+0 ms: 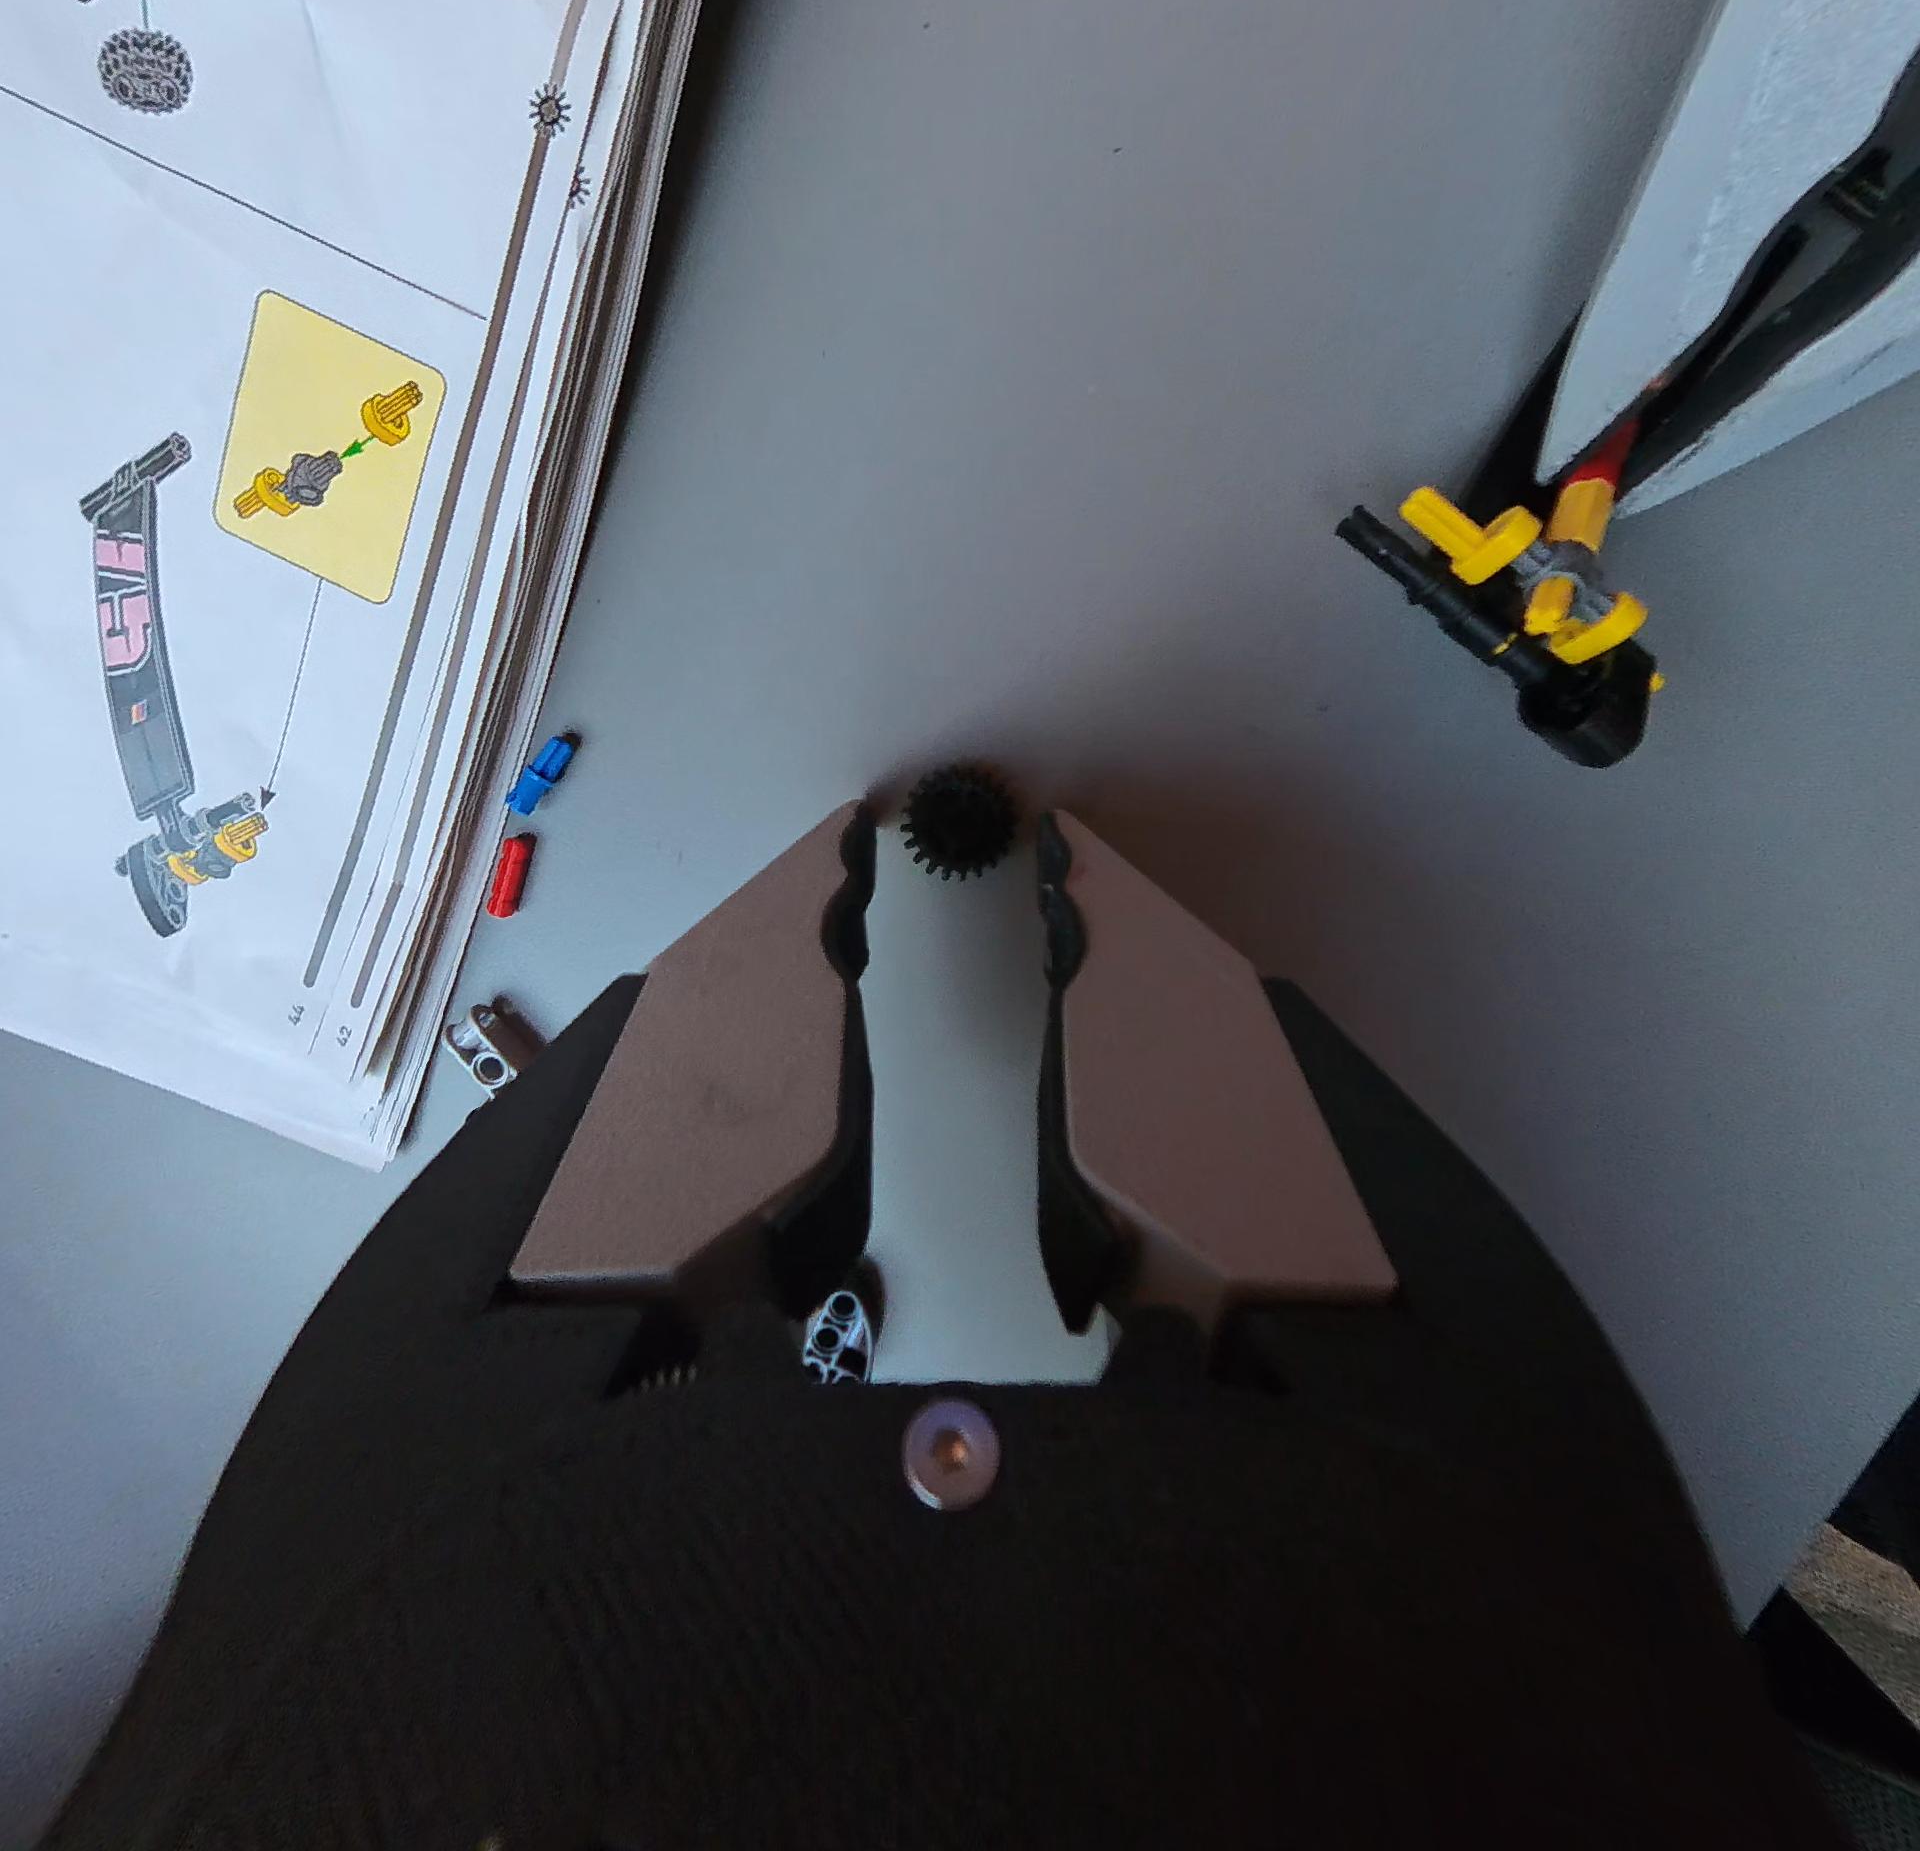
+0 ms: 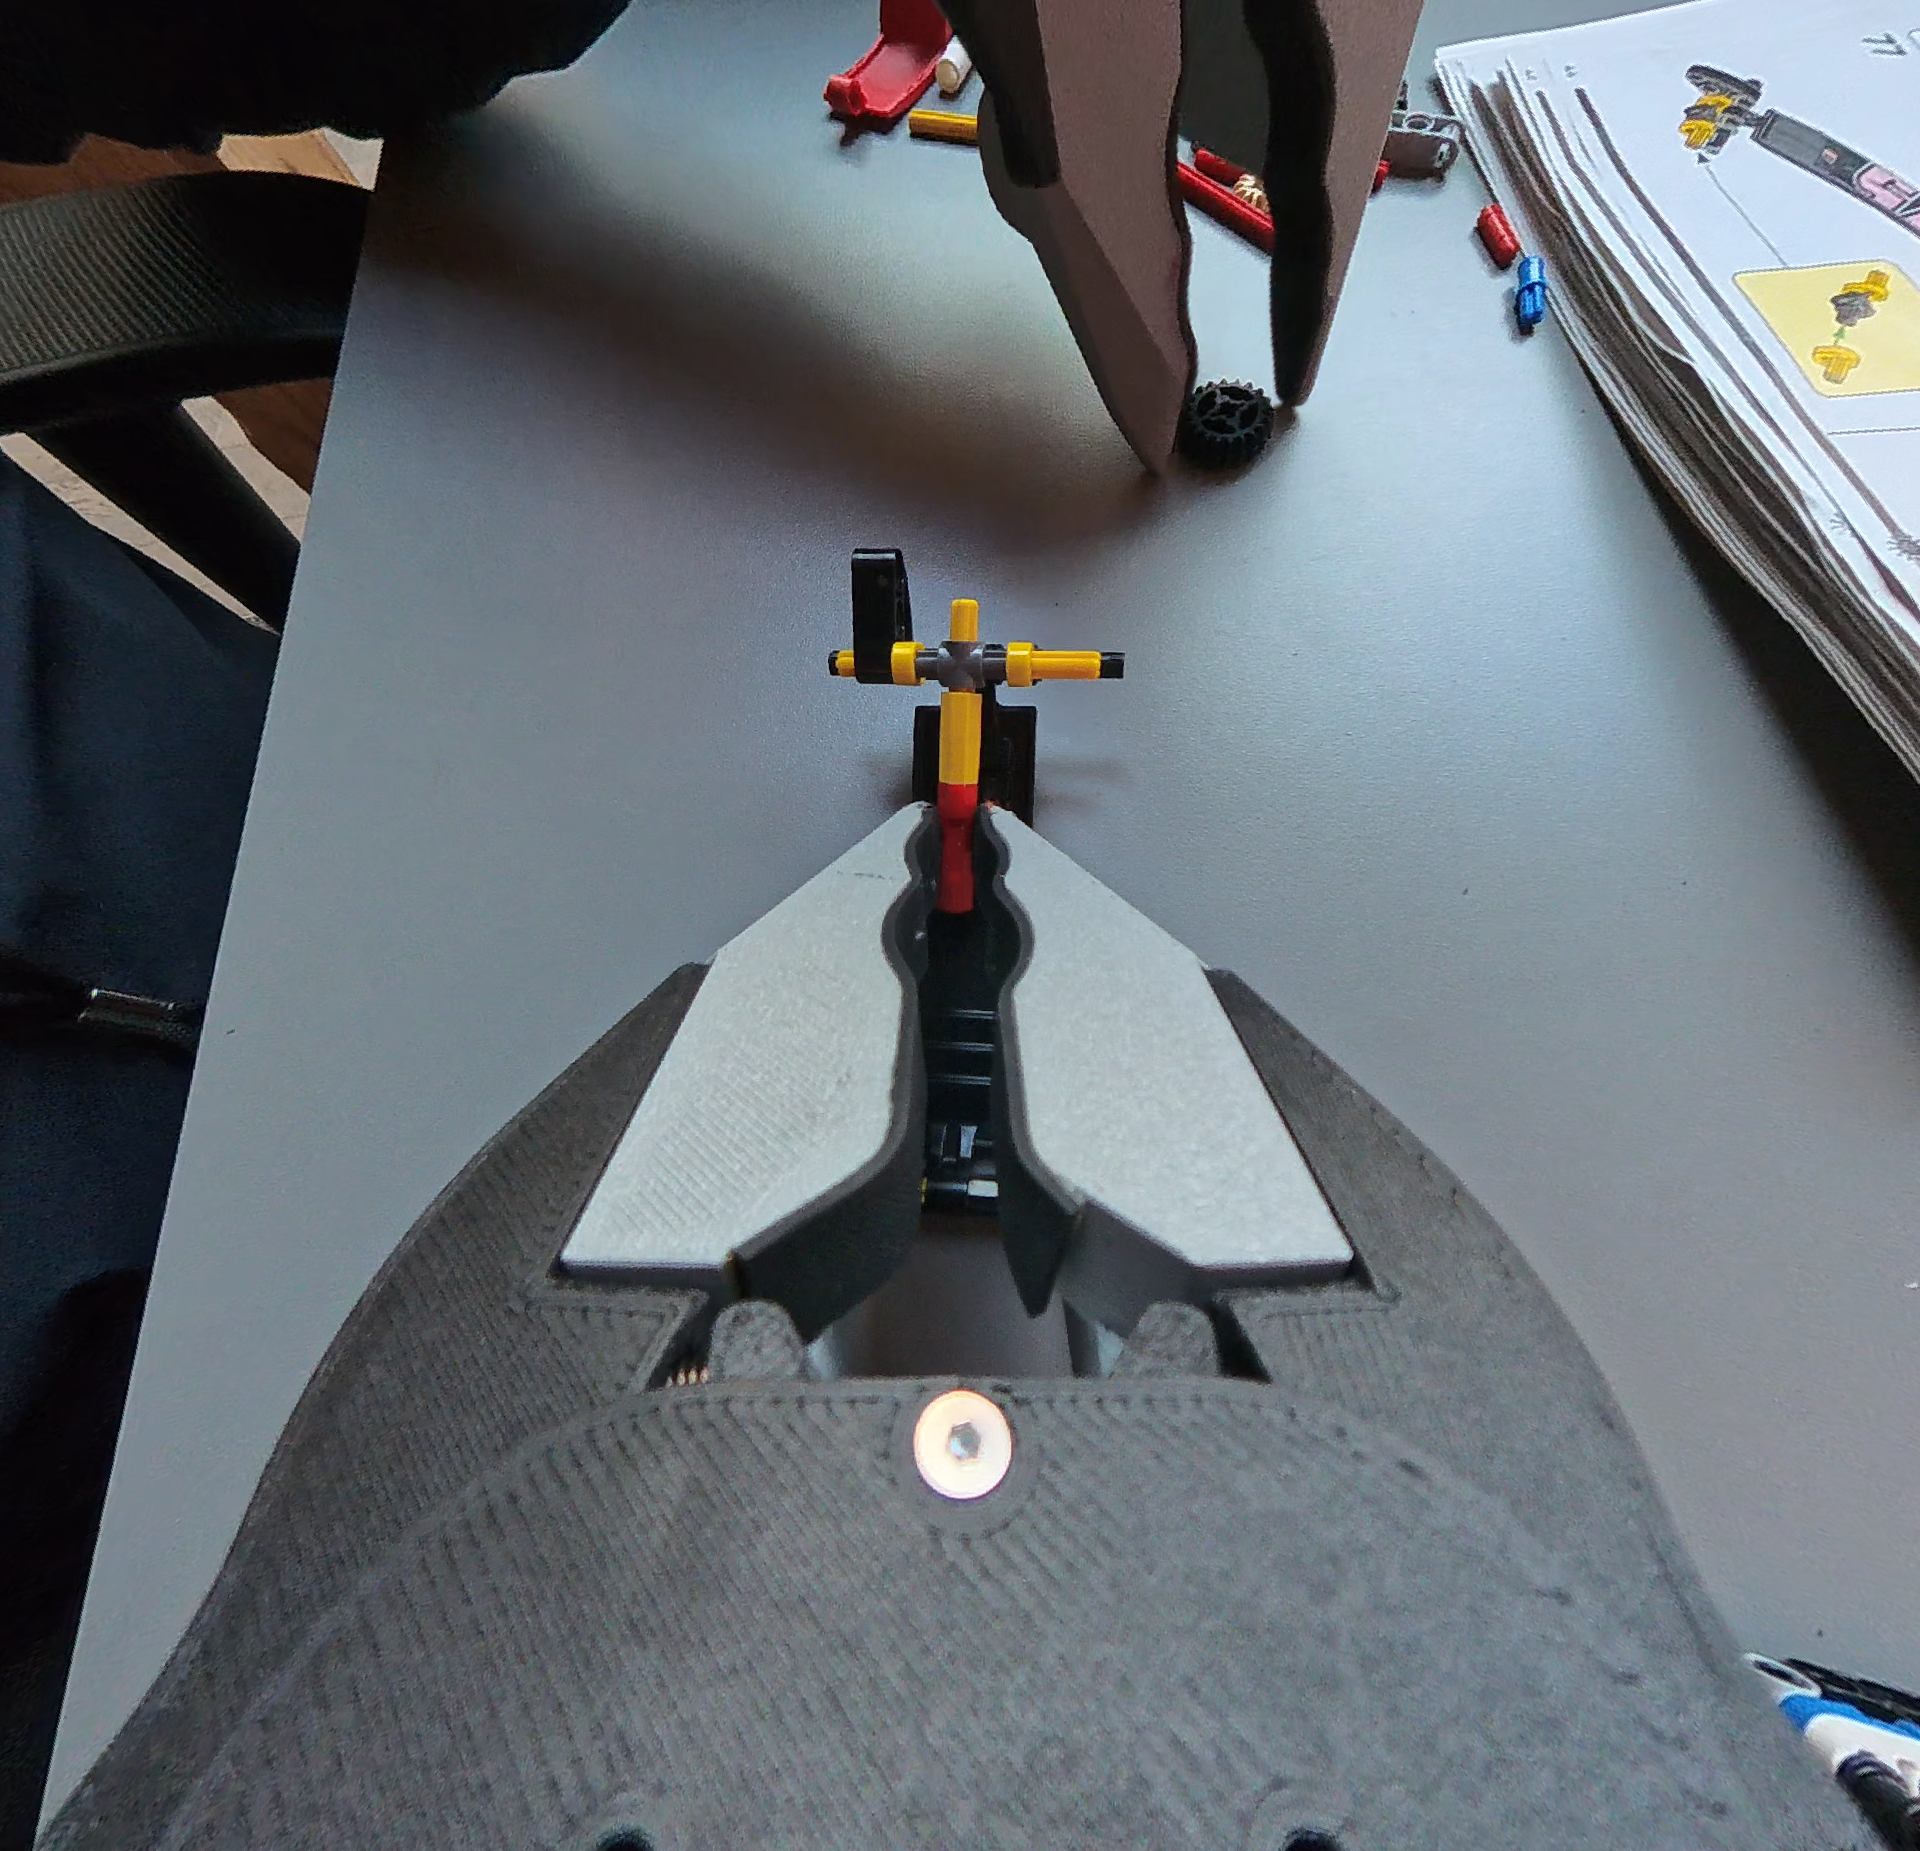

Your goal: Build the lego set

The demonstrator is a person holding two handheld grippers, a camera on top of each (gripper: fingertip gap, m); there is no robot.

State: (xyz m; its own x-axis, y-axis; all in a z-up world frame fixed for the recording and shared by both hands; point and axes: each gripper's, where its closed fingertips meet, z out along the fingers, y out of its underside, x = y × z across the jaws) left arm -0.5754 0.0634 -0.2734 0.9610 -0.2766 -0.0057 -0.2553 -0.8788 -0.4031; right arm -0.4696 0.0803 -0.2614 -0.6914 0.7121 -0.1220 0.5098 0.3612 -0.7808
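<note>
The left gripper (image 1: 956, 825) straddled a black gear (image 1: 957, 820) lying on the grey surface (image 1: 1039, 399), fingers (image 1: 844, 887) apart and not pressing it. The right gripper (image 2: 958, 835) was clenched on a yellow-and-red assembly (image 2: 961, 700) beside a manual (image 1: 260, 451).

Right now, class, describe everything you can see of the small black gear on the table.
The black gear is a small toothed plastic wheel with a pierced hub. It seems to lie flat on the grey table, between the tips of the left gripper, whose jaws stand apart around it. From the right wrist view, one fingertip sits against its rim; the other shows no clear contact. The booklet lies nearby.
</note>
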